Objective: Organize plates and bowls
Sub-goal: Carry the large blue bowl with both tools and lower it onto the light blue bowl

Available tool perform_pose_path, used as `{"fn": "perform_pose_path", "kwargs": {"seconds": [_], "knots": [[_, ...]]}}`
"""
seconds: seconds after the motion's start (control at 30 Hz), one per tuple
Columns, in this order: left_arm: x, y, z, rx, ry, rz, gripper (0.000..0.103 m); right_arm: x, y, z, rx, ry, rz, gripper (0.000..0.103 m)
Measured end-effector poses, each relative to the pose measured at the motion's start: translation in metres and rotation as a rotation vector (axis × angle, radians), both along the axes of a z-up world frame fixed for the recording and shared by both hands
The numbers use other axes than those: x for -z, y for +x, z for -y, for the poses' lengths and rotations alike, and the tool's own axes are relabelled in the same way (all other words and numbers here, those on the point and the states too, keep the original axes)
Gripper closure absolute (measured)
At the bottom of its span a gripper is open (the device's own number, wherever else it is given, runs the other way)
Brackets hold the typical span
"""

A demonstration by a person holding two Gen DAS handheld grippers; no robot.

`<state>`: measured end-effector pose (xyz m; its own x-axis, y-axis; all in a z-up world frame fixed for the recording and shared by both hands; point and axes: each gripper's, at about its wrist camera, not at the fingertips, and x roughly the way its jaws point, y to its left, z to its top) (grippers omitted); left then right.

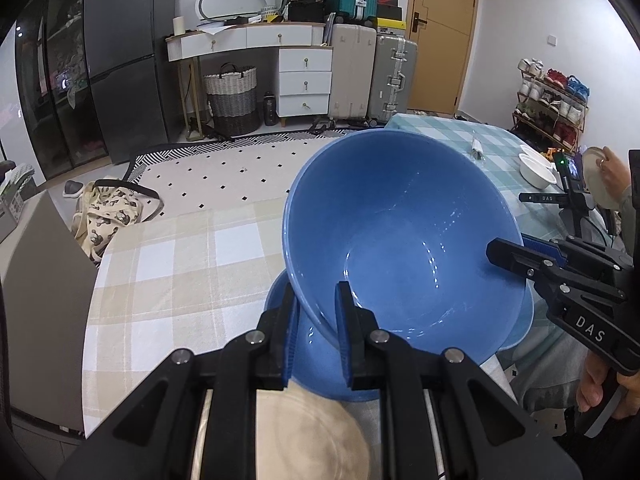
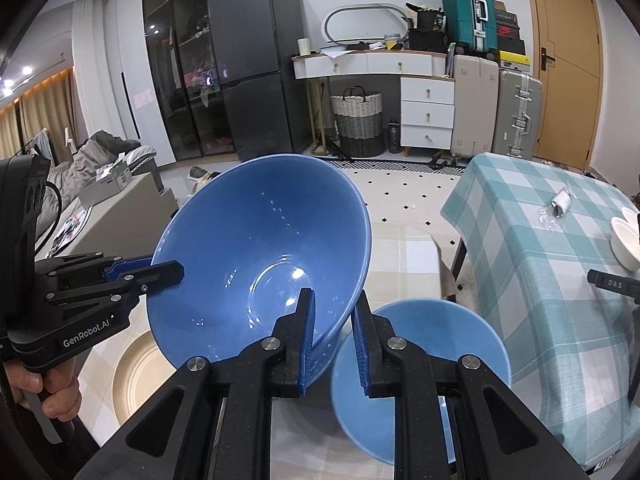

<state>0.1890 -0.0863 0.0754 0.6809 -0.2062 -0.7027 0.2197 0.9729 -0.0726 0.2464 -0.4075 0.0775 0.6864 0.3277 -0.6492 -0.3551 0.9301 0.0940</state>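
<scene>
A large blue bowl point(image 1: 400, 240) is held tilted above the table, clamped at two opposite sides of its rim. My left gripper point(image 1: 316, 292) is shut on the near rim in the left wrist view, one finger inside and one outside. My right gripper point(image 2: 334, 320) is shut on the rim at the other side; it also shows as the right gripper point(image 1: 516, 252). The left gripper point(image 2: 160, 270) shows at the bowl's left edge in the right wrist view. Under the bowl sits a second, lighter blue bowl point(image 2: 420, 360), and beside it a beige plate point(image 2: 132, 368).
The dishes stand on a beige checked tablecloth point(image 1: 160, 260). To the right, a teal checked table point(image 2: 540, 260) carries white bowls point(image 1: 536, 170) and a small wrapped item point(image 2: 560, 202). Another person's hand point(image 1: 612, 172) holds a plate there, near a third black gripper point(image 1: 544, 198).
</scene>
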Motion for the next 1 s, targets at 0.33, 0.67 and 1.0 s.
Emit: {"fn": "perform_pose_path", "kwargs": {"seconds": [0.33,0.67,1.0], "knots": [[0.017,-0.007,-0.012,-0.017,0.03,-0.031,0.087,0.017,-0.002,-0.021,-0.041,-0.034,-0.036,0.084],[0.034,-0.002,-0.014,-0.032,0.053,-0.07,0.087,0.029,0.003,-0.033,-0.052,-0.06,-0.065,0.084],[0.049,0.005,-0.013,-0.044,0.083,-0.109,0.087,0.046,0.012,-0.04,-0.059,-0.093,-0.103,0.084]]}}
